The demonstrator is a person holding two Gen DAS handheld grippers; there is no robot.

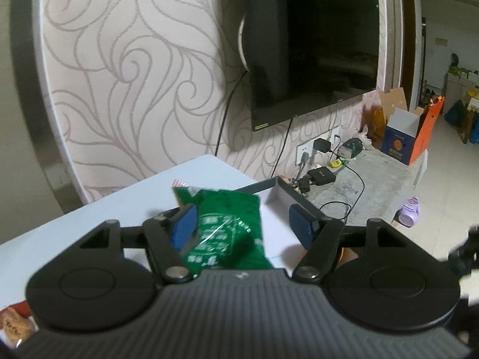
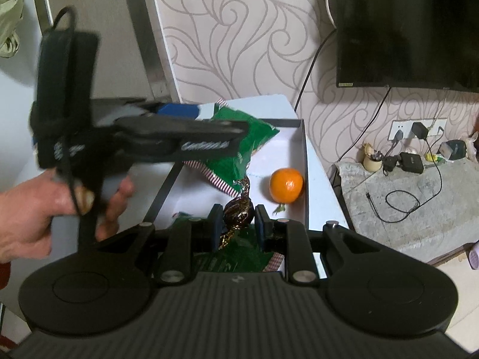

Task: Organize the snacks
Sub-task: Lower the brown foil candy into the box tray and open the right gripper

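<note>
A green snack packet (image 1: 227, 233) hangs between the jaws of my left gripper (image 1: 244, 224). It lies against the left blue pad; the right pad stands well apart from it, so the gripper is open. The packet (image 2: 239, 146) is over the left side of a shallow white box with dark walls (image 2: 305, 161). The right wrist view shows the left gripper (image 2: 209, 119) blurred, held by a hand (image 2: 30, 209). My right gripper (image 2: 238, 221) is shut on a dark foil-wrapped candy (image 2: 238, 212) above the box's near end. An orange (image 2: 286, 185) sits in the box. Another green packet (image 2: 233, 254) lies under the right gripper.
The box rests on a white table (image 1: 89, 215) against a patterned wall. A wall TV (image 1: 323, 53) hangs to the right. Below it a grey stone ledge (image 2: 419, 191) carries chargers and cables. Cardboard boxes (image 1: 404, 137) and a purple bottle (image 1: 408, 212) stand beyond. A snack packet (image 1: 15, 326) lies near left.
</note>
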